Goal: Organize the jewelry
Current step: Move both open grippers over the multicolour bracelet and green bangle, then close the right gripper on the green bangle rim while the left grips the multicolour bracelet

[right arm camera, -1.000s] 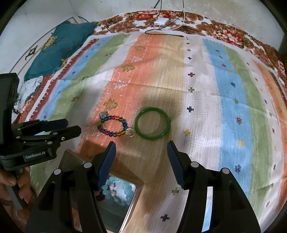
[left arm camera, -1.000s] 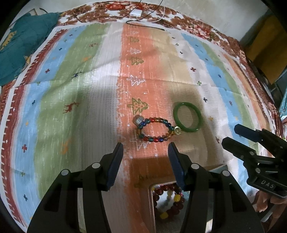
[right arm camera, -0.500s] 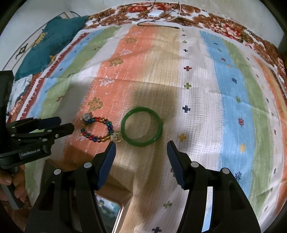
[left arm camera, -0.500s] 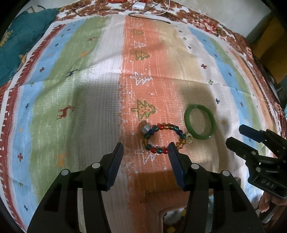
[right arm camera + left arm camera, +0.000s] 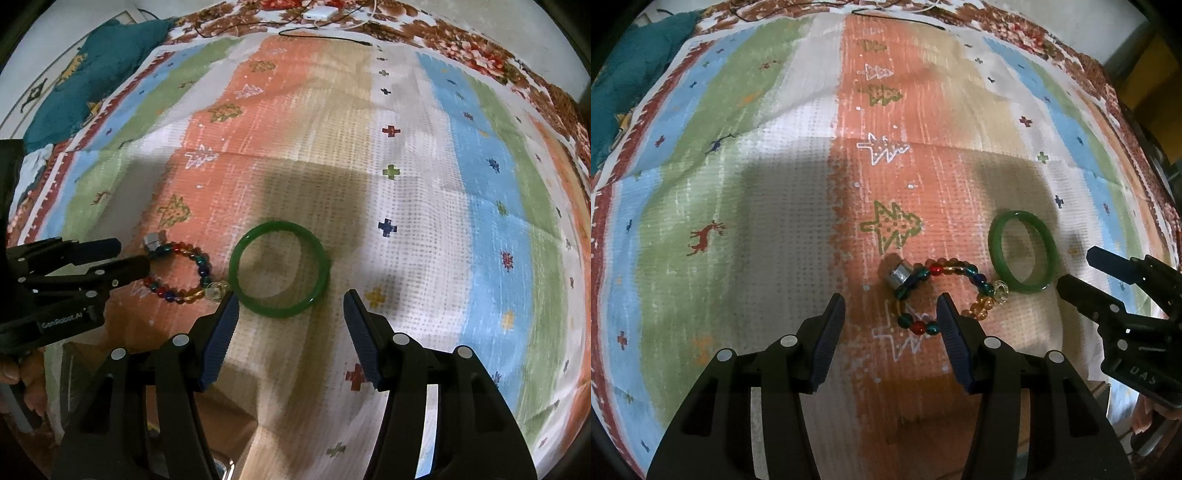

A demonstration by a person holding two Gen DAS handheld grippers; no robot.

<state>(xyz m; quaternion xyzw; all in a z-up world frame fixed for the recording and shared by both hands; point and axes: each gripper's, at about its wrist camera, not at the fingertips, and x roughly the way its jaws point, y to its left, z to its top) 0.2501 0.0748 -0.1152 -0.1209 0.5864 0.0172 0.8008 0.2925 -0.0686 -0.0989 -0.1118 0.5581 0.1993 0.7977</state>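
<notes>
A multicoloured bead bracelet [image 5: 979,286] with a silver charm [image 5: 899,277] lies on the striped cloth [image 5: 775,221]. Just right of it lies a green bangle [image 5: 997,254]. My left gripper [image 5: 891,306] hangs open over the bracelet's near side, and its right finger covers a few beads. In the right wrist view the green bangle [image 5: 321,266] lies flat, and my right gripper [image 5: 290,301] stands open with the bangle's near rim between its fingertips. The bead bracelet [image 5: 203,266] and left gripper [image 5: 133,254] show at the left. The right gripper [image 5: 1076,271] shows beside the bangle.
The corner of a brown box [image 5: 236,406] shows under the right gripper at the bottom. A teal cloth [image 5: 92,70] lies at the far left. A white charger [image 5: 321,13] and a black cable [image 5: 325,37] lie at the far edge. A hand [image 5: 22,376] holds the left gripper.
Both grippers have sunk and moved forward over the jewelry. The bracelet and bangle now look larger and nearer the fingertips. The box has slid almost out of view. The jaws stand as wide as before.
</notes>
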